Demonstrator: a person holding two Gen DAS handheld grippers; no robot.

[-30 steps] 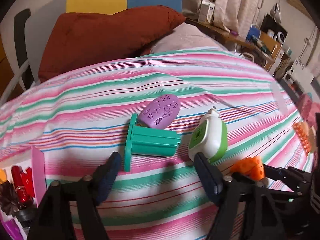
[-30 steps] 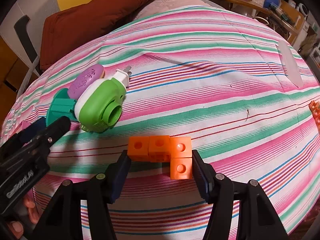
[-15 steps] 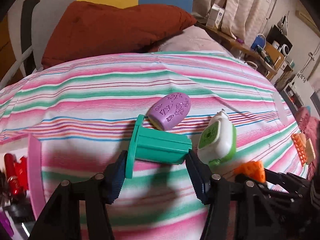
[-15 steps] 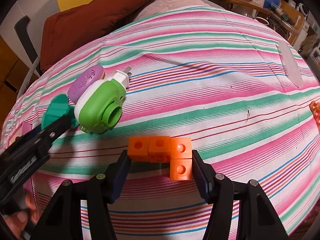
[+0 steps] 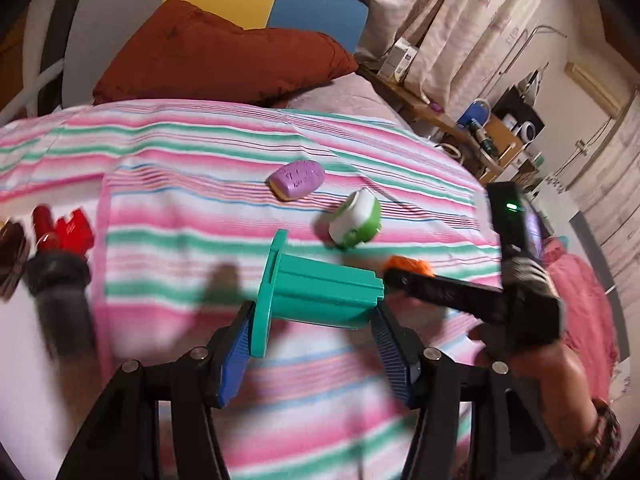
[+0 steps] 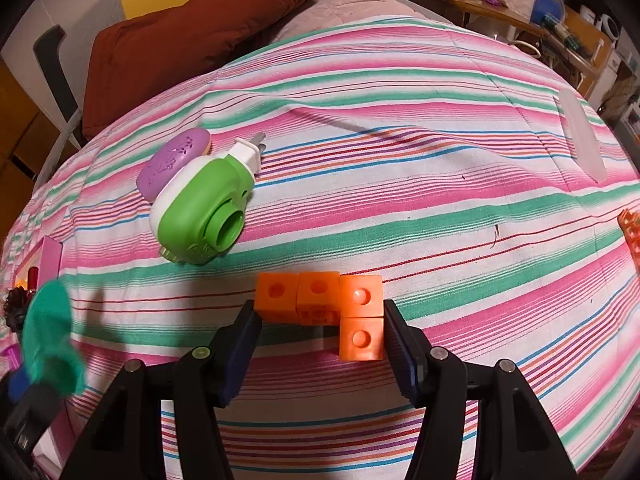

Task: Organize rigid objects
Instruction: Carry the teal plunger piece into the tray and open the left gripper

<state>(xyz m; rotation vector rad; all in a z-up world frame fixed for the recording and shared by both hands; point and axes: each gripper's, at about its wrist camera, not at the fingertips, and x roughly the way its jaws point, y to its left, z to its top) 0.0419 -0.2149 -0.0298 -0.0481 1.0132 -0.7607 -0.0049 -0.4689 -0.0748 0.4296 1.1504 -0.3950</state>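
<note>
a: item one, teal flanged plastic spool?
b: clamped end to end in the left gripper, above the striped bedspread. looks light, stiff, smooth; the hold is across flange and end face, so it could pivot.
a: item two, orange cube block?
b: on the bedspread, l-shaped. right gripper brackets it; whether it squeezes, cannot tell. flat sides should grip well.
</note>
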